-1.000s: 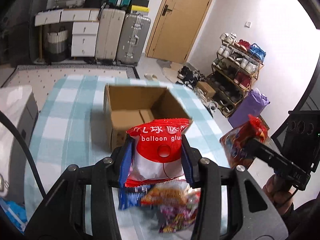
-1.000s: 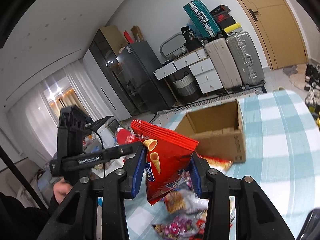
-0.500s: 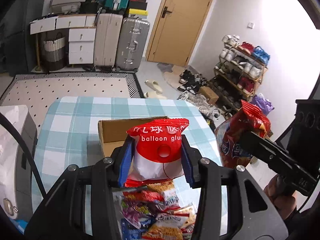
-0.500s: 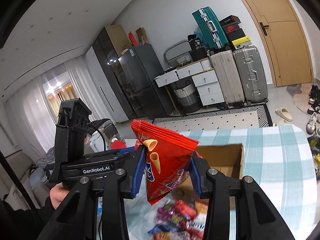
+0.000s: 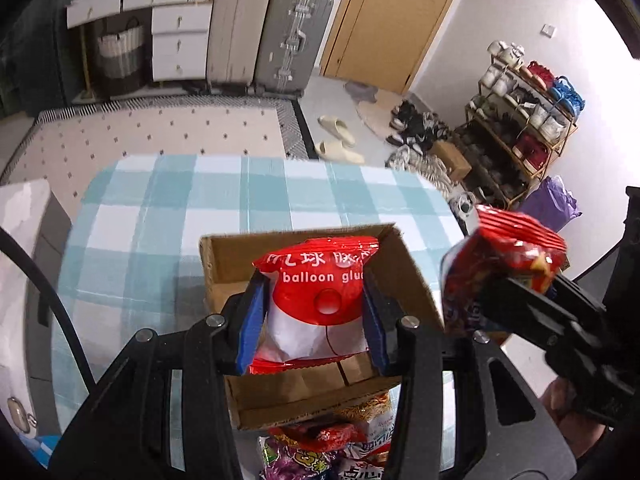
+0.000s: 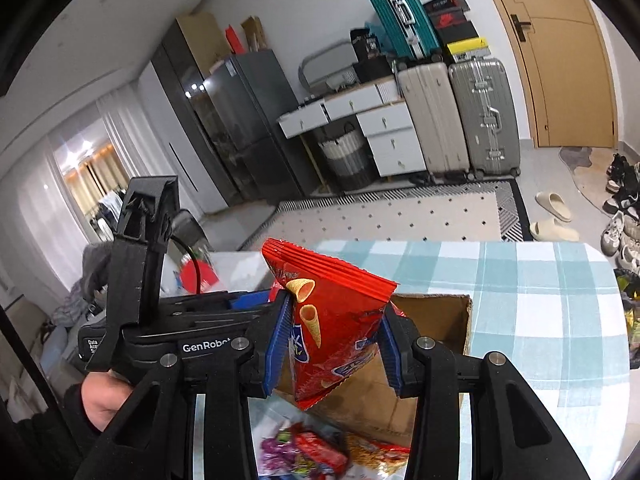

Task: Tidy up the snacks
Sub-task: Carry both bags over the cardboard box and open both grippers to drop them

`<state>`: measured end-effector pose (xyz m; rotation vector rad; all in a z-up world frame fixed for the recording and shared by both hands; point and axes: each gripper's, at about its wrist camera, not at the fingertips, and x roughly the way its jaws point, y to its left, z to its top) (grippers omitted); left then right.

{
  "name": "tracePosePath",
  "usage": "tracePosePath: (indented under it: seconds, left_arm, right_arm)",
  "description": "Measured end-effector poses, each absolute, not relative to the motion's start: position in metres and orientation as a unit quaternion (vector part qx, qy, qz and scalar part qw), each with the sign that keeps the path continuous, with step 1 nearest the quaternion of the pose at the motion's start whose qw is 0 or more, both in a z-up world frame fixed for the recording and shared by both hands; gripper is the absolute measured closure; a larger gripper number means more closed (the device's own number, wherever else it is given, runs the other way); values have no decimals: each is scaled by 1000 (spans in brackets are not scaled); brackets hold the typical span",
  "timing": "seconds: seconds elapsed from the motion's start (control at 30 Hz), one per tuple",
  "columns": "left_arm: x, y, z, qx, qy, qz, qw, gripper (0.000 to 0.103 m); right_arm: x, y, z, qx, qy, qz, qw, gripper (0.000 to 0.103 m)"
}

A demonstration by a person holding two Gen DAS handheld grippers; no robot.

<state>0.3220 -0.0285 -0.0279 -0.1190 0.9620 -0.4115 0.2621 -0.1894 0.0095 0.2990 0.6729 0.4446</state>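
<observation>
My left gripper (image 5: pixel 314 320) is shut on a red and white "balloon glue" packet (image 5: pixel 316 300), held over the open cardboard box (image 5: pixel 404 276) on the checked tablecloth. My right gripper (image 6: pixel 332 344) is shut on a red cone-snack bag (image 6: pixel 332 320), just before the box's (image 6: pixel 436 320) near left side. In the left wrist view that red bag (image 5: pixel 504 264) and the right gripper hang beside the box's right wall. The left gripper's body (image 6: pixel 144 280) shows at the left of the right wrist view. A pile of loose snack packets (image 5: pixel 332 444) (image 6: pixel 312 452) lies in front of the box.
The blue and white checked table (image 5: pixel 168 208) stretches beyond the box to a rounded far edge. A white appliance (image 5: pixel 20 240) stands left of the table. Suitcases, drawers, a door and a shoe rack (image 5: pixel 520 120) line the room behind.
Both grippers have moved forward over the table with their packets. The box has come from ahead to right under the left gripper, and the snack pile now lies near the bottom edge.
</observation>
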Motion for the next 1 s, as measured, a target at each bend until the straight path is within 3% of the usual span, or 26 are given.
tracePosePath:
  seconds: [0.33, 0.7, 0.8, 0.87, 0.9, 1.0]
  left_arm:
    - [335, -36, -79, -37, 483, -191, 854, 62]
    - [345, -46, -106, -30, 510, -182, 841, 62]
    - [347, -48, -110, -28, 525, -165, 835, 56]
    - [348, -49, -111, -32, 531, -169, 829, 35]
    - [348, -51, -112, -28, 534, -169, 828, 31]
    - [344, -54, -109, -15, 531, -164, 831, 28]
  right_arm:
    - [303, -203, -63, 178, 405, 205, 873, 62]
    - [312, -201, -92, 165, 430, 196, 866, 62]
    - [313, -203, -97, 168, 435, 191, 864, 61]
    - [313, -204, -100, 169, 436, 187, 864, 60]
    - [313, -204, -100, 167, 438, 186, 864, 57]
    - [311, -206, -98, 162, 432, 183, 868, 51]
